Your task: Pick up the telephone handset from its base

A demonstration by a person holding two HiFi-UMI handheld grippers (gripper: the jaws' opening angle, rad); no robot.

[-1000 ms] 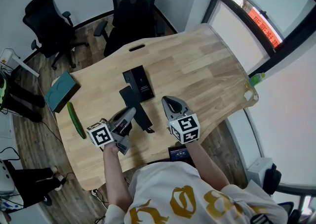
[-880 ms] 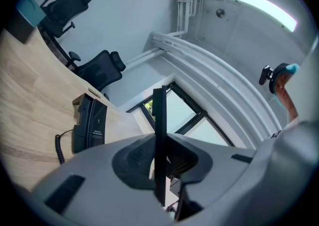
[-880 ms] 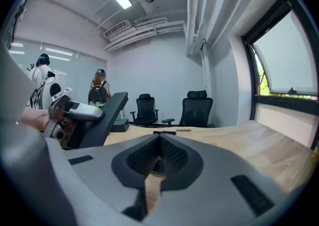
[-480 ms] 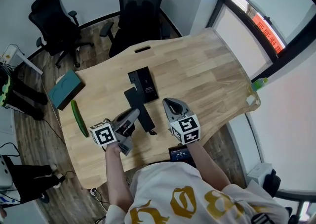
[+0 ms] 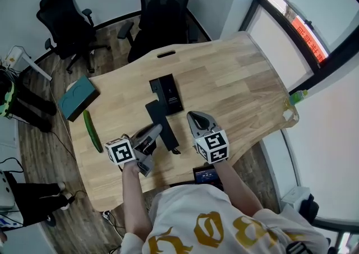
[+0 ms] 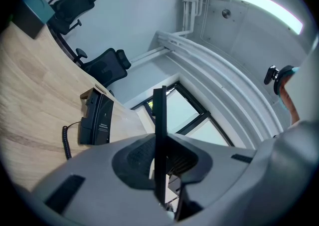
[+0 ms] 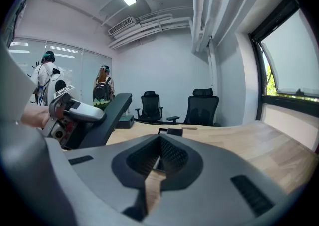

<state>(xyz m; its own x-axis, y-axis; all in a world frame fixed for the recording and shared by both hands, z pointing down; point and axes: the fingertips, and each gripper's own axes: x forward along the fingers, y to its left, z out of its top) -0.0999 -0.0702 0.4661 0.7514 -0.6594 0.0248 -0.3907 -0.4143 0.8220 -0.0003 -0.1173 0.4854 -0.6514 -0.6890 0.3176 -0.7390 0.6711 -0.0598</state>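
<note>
Handset [image 5: 162,125] is off the base [image 5: 168,93], pinched edge-on between the left gripper [image 5: 153,133] fingers, jaws partly closed on it. The base sits on the table [image 5: 241,79] ahead of those fingertips, not touching the handset. Right gripper [image 5: 193,117] hovers just right of the handset, jaws together and empty. I'd call the pickup essentially done, only cord [image 6: 65,141] slack left to mind.
</note>
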